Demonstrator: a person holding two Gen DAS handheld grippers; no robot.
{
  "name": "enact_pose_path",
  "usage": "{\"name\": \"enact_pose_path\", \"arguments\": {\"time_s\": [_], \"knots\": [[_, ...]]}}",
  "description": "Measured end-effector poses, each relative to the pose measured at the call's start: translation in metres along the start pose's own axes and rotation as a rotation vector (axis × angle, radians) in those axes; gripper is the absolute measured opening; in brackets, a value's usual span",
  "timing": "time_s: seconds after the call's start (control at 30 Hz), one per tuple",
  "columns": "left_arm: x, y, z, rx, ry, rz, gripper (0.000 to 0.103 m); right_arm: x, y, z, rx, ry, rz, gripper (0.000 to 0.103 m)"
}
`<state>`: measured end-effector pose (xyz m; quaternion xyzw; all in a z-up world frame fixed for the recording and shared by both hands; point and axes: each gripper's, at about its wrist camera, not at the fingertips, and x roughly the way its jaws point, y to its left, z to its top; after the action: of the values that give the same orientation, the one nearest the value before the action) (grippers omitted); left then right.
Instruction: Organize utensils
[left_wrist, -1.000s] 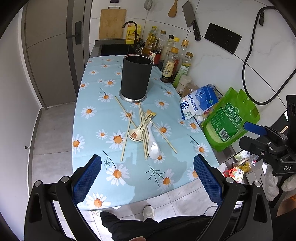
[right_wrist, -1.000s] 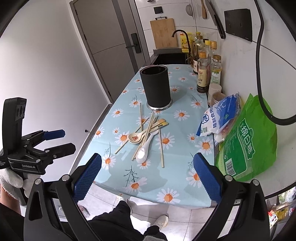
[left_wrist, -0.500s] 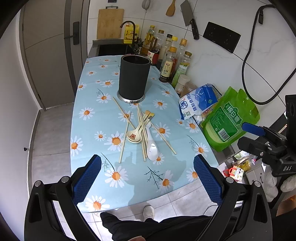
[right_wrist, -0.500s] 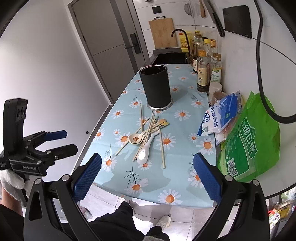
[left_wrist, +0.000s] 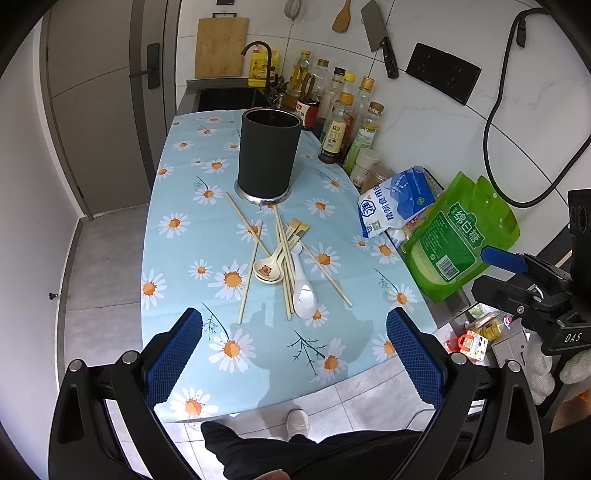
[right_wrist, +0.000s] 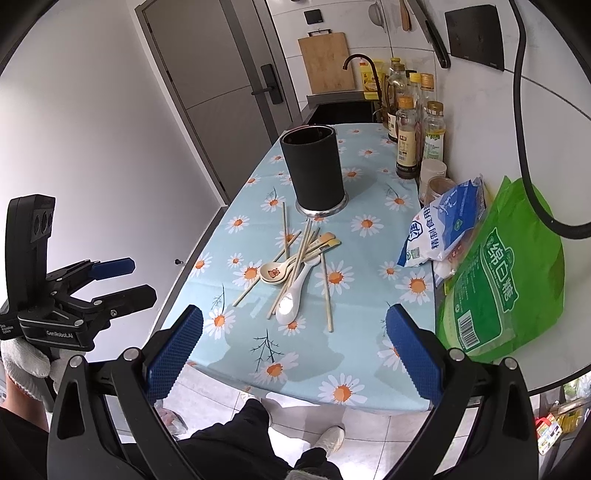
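A black utensil holder (left_wrist: 267, 153) stands upright on the daisy tablecloth (left_wrist: 177, 258), empty as far as I can see; it also shows in the right wrist view (right_wrist: 314, 170). In front of it lies a loose pile: several wooden chopsticks (left_wrist: 284, 258), a white spoon (left_wrist: 303, 291) and a cream spoon with a bear print (left_wrist: 267, 269). The pile also shows in the right wrist view (right_wrist: 295, 266). My left gripper (left_wrist: 293, 363) is open and empty, above the table's near edge. My right gripper (right_wrist: 293, 360) is open and empty, near the same edge.
Sauce bottles (left_wrist: 343, 122) line the wall right of the holder. A blue-white salt bag (left_wrist: 397, 201) and a green sugar bag (left_wrist: 458, 236) lie at the table's right edge. A sink (left_wrist: 229, 98) lies behind. The floor and my legs are below.
Both grippers have drifted slightly closer to the table. The utensils and holder have not moved. Both grippers stay open.
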<state>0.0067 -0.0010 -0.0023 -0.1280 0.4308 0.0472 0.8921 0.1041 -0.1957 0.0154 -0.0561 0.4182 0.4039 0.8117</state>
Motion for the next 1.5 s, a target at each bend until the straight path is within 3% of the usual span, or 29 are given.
{"name": "enact_pose_path", "arguments": {"time_s": [0.37,0.9,1.33,1.5], "knots": [[-0.012,-0.006,0.005,0.005,-0.023,0.027,0.097,-0.002,-0.002,0.002,-0.009,-0.005,0.026,0.098],[-0.009,-0.01,0.006,-0.01,0.006,-0.007,0.097,-0.003,-0.001,0.002,0.01,0.014,0.035,0.098],[0.021,0.035,0.037,-0.059,0.028,-0.058,0.096,0.025,0.007,0.023,0.044,0.046,-0.016,0.098],[0.044,0.067,0.058,-0.13,0.045,-0.09,0.096,0.044,0.004,0.037,0.078,0.057,-0.031,0.098]]}}
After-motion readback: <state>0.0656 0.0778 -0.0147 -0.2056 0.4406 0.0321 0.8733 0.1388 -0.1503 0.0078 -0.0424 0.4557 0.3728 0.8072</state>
